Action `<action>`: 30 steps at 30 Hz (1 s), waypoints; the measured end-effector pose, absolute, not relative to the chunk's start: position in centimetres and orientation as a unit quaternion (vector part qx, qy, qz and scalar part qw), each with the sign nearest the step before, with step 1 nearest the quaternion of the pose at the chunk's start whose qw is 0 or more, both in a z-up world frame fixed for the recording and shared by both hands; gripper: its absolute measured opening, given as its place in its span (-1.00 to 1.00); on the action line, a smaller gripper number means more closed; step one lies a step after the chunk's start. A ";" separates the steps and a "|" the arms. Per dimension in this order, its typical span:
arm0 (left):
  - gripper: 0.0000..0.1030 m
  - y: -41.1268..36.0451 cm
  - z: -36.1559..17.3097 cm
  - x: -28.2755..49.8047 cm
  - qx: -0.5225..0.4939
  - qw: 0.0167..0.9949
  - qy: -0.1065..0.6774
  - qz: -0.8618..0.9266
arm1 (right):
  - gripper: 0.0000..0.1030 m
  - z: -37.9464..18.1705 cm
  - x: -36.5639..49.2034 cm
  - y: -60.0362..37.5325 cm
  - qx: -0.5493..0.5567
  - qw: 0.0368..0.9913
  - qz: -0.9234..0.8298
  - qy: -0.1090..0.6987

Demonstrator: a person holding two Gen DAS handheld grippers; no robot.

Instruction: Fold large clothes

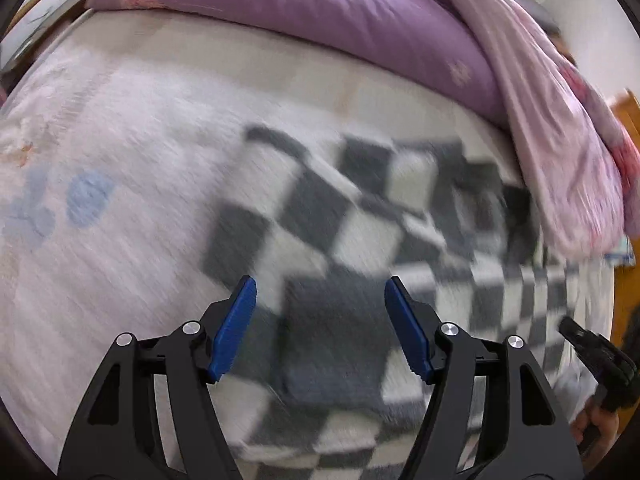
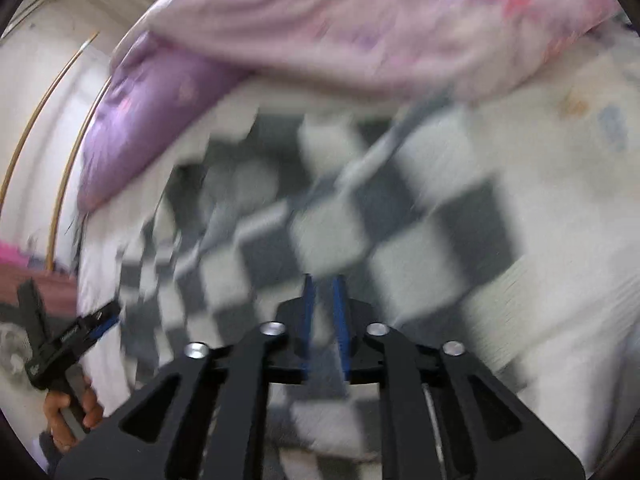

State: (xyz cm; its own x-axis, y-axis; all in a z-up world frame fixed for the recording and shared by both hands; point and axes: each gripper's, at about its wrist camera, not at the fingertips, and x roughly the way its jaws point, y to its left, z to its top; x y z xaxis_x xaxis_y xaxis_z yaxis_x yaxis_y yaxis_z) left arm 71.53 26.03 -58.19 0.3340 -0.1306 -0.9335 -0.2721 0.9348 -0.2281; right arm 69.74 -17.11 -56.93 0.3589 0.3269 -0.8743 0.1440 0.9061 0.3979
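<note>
A grey-and-white checkered garment (image 1: pixel 360 232) lies spread on the bed, blurred by motion. My left gripper (image 1: pixel 320 292) is open and empty just above its near part. In the right wrist view the same checkered garment (image 2: pixel 360 216) fills the middle. My right gripper (image 2: pixel 324 292) has its blue pads nearly together with grey fabric showing between them, so it looks shut on the garment's near edge. The right gripper shows at the left view's lower right (image 1: pixel 592 348); the left gripper shows at the right view's lower left (image 2: pixel 80 328).
The bed has a white patterned sheet (image 1: pixel 100 160). A purple quilt (image 1: pixel 320 12) and a pink floral cover (image 1: pixel 560 120) are piled along the far side. A wooden piece (image 1: pixel 628 112) stands at the right.
</note>
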 end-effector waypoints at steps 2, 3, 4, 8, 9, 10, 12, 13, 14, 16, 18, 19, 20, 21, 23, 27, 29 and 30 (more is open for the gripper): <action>0.36 27.3 -57.9 73.0 -0.173 0.801 0.568 0.073 | 0.00 -56.5 71.2 -18.6 0.200 0.808 0.021 0.554; 0.41 27.8 -57.8 73.7 -0.172 0.804 0.564 0.084 | 0.02 -56.4 72.2 -19.7 0.196 0.813 -0.001 0.548; 0.48 28.2 -57.8 74.3 -0.173 0.806 0.560 0.088 | 0.02 -56.3 72.5 -20.3 0.198 0.816 -0.007 0.543; 0.52 29.1 -59.4 77.7 -0.163 0.797 0.573 0.103 | 0.09 -57.5 76.0 -21.9 0.190 0.824 -0.043 0.532; 0.52 29.3 -59.7 78.4 -0.147 0.798 0.574 0.112 | 0.10 -57.9 76.7 -22.1 0.180 0.821 -0.051 0.540; 0.52 29.2 -60.1 79.1 -0.132 0.799 0.575 0.115 | 0.12 -58.6 77.7 -22.1 0.171 0.815 -0.058 0.551; 0.52 29.2 -61.2 79.9 -0.118 0.793 0.587 0.117 | 0.14 -60.2 79.3 -21.9 0.165 0.799 -0.060 0.575; 0.52 29.2 -61.7 80.3 -0.114 0.789 0.592 0.118 | 0.14 -60.7 79.7 -22.1 0.164 0.796 -0.061 0.579; 0.52 29.1 -62.3 80.4 -0.109 0.786 0.596 0.120 | 0.13 -61.5 80.2 -22.3 0.172 0.791 -0.050 0.585; 0.51 29.2 -63.3 80.8 -0.104 0.778 0.608 0.119 | -0.05 -62.3 80.5 -22.6 0.173 0.788 -0.046 0.589; 0.21 29.2 -63.5 80.9 -0.097 0.784 0.603 0.106 | -0.42 -63.0 80.5 -22.6 0.173 0.788 -0.018 0.591; -0.30 29.2 -63.5 80.9 -0.112 0.784 0.605 0.083 | -0.49 -63.1 80.3 -22.5 0.169 0.788 -0.014 0.592; -0.43 29.2 -63.4 80.8 -0.112 0.784 0.605 0.084 | -0.57 -63.0 80.0 -22.6 0.165 0.792 -0.009 0.588; -0.51 29.1 -62.9 80.5 -0.109 0.790 0.597 0.088 | -0.60 -62.5 79.4 -22.7 0.164 0.801 -0.002 0.576; -0.59 29.0 -61.3 79.4 -0.109 0.809 0.571 0.087 | -0.62 -61.3 78.0 -22.9 0.169 0.815 0.002 0.554; -0.63 28.7 -56.6 75.8 -0.115 0.846 0.514 0.076 | -0.65 -57.1 74.3 -23.6 0.172 0.848 0.027 0.500; -0.64 28.2 -54.2 73.4 -0.108 0.864 0.487 0.071 | -0.65 -54.8 71.8 -23.6 0.169 0.863 0.042 0.474; -0.64 28.0 -53.0 72.0 -0.101 0.871 0.474 0.072 | -0.65 -53.9 71.0 -23.7 0.166 0.869 0.045 0.465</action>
